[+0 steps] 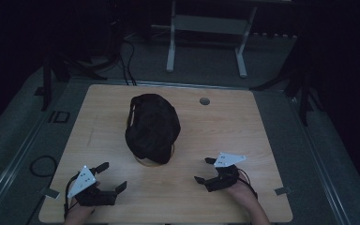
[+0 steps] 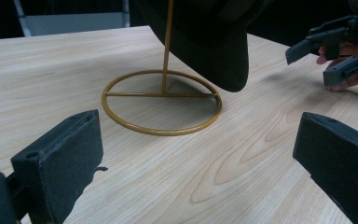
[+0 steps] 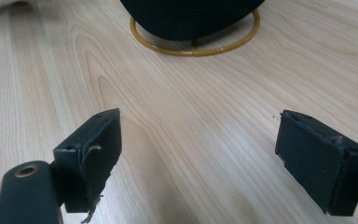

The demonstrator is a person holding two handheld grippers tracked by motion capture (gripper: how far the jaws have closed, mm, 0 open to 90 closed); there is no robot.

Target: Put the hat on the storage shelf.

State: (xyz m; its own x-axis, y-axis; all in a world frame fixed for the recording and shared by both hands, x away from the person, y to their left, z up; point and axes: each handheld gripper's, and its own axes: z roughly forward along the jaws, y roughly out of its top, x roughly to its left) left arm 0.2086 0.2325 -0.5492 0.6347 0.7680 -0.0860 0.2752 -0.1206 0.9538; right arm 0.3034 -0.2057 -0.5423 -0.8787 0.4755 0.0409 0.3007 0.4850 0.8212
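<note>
Black hat [image 1: 152,127] on gold stand [image 2: 162,103] sits ahead of both grippers' wide-spread jaws.

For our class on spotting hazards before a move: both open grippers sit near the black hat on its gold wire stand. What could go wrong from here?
1. The black hat hangs on a thin gold stand with one slim post and a ring base; a sideways pull might tip it.
2. The hat overhangs the ring, so the left gripper or right gripper could knock the hidden wire.
3. Soft fabric may slip from the jaws.
</note>
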